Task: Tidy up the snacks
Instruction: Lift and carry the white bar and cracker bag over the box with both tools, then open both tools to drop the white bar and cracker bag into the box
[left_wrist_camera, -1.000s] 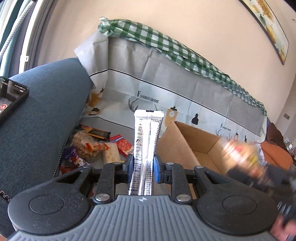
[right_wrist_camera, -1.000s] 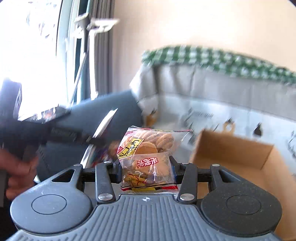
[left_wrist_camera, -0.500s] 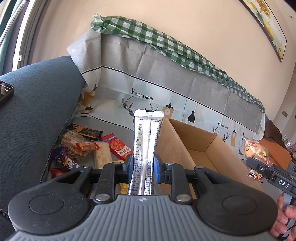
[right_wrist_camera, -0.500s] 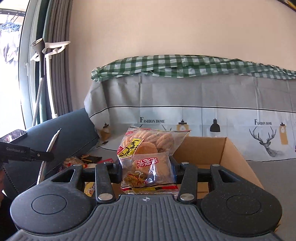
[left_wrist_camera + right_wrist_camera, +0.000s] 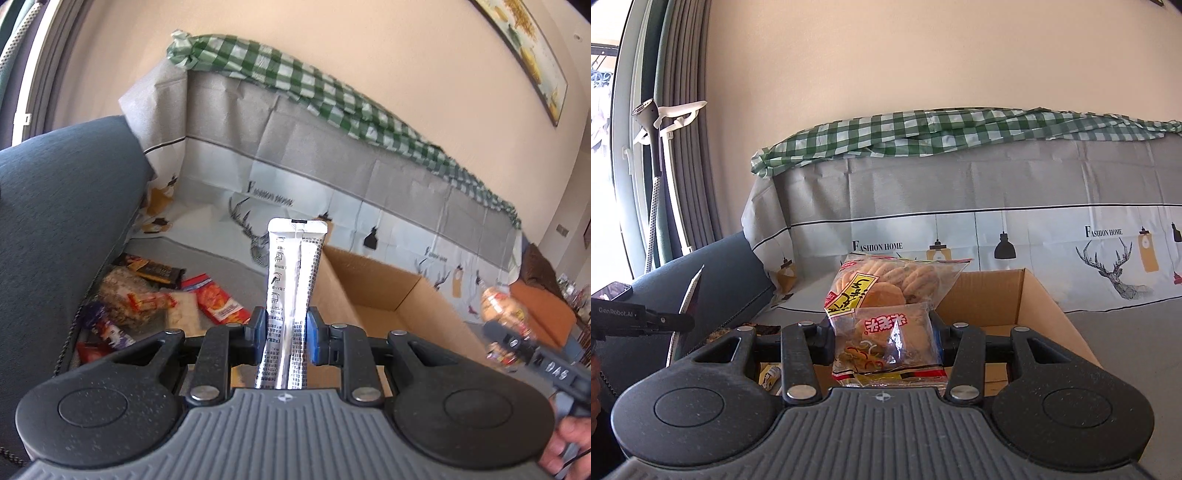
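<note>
Snacks: silver stick sachet (image 5: 293, 295) upright, pinched low in left claw (image 5: 286, 330); cracker bag (image 5: 886, 314) clamped in right claw (image 5: 884, 339), both near cardboard box (image 5: 1027, 314). Light, crinkly, slippery film; crackers likely brittle, so grip seams gently. Loose packets (image 5: 147, 299) lie on sofa.

- Beige wall (image 5: 886, 74) fills the upper frame.
- Sofa back under a grey printed cover (image 5: 960, 192), green checked cloth (image 5: 923, 129) along its top.
- Grey curtain (image 5: 690, 147) and bright window (image 5: 605, 110) at left.
- Framed picture (image 5: 524, 48), upper right.
</note>
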Action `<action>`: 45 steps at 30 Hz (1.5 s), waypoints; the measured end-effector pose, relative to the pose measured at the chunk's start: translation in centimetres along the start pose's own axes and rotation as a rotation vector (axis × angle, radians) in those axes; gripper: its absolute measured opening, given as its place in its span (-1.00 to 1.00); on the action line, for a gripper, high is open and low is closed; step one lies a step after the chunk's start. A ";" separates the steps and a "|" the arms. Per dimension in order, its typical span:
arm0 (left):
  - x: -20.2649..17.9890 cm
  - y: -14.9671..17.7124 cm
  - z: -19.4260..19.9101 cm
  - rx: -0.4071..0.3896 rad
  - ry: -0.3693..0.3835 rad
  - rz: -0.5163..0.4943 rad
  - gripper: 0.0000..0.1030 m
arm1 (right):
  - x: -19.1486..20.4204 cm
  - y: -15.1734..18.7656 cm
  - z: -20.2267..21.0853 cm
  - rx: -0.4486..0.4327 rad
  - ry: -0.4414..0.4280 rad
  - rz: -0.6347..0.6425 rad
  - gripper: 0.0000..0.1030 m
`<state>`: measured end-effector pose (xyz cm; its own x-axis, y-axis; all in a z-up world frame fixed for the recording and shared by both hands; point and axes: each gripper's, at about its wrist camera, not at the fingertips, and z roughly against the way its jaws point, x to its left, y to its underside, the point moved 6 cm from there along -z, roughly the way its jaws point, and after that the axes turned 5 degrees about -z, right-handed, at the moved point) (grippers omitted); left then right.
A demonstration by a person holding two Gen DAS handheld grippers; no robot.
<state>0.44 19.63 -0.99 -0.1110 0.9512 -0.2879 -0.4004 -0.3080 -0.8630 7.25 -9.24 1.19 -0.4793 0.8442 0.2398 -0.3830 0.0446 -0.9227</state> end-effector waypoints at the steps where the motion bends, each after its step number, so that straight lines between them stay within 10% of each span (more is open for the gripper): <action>1: -0.4 -0.2 0.1 -0.008 0.008 -0.002 -0.52 | 0.0 0.1 0.0 -0.002 0.003 0.000 -0.09; 45: -16.9 0.7 -9.6 -0.005 0.269 -0.198 -0.52 | -4.2 -0.5 -0.8 -0.094 0.229 -0.109 -0.08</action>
<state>10.74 3.17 -0.76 0.2133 0.9535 -0.2129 -0.3852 -0.1182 -0.9152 10.10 -12.36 0.39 -0.2438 0.9301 0.2748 -0.3423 0.1827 -0.9217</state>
